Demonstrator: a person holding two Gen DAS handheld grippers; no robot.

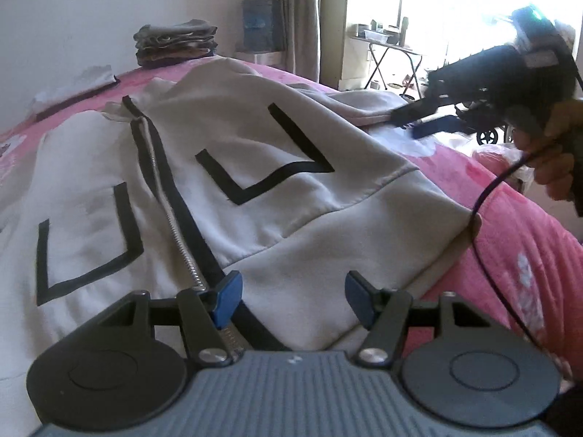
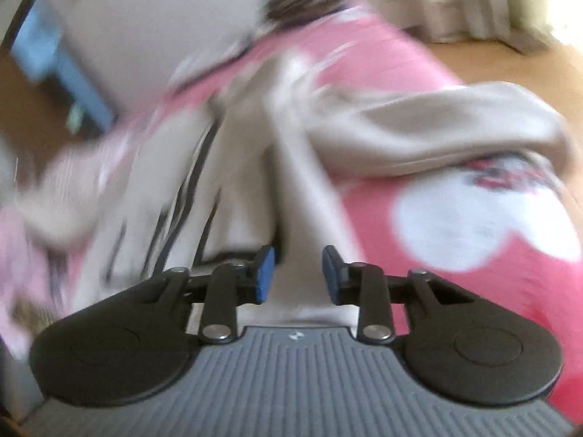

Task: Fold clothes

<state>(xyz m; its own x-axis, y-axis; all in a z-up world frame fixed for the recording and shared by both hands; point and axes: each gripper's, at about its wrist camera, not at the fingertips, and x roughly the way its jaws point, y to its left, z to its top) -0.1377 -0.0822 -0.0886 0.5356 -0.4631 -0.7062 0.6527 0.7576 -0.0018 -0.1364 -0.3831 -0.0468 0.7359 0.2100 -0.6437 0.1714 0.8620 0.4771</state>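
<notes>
A white zip-up jacket (image 1: 273, 145) with black stripe marks lies front-up on the pink bed cover (image 1: 528, 255). My left gripper (image 1: 293, 291) hovers open over its lower hem, just right of the zipper (image 1: 171, 218), and nothing is clamped between its blue pads. At the far right my right gripper (image 1: 406, 123) sits at the end of the sleeve (image 1: 364, 103), its fingers apart. The right wrist view is blurred. There the right gripper (image 2: 298, 273) shows a gap between its pads with white jacket (image 2: 247, 200) cloth lying in it, not pinched. The sleeve (image 2: 437, 127) stretches off to the right.
A stack of folded clothes (image 1: 176, 42) sits at the bed's far edge by the wall. Another pale garment with black trim (image 1: 73, 91) lies at far left. A hand (image 1: 554, 153) and a dark cable (image 1: 488, 189) are at right. A folding table (image 1: 393, 47) stands by the bright window.
</notes>
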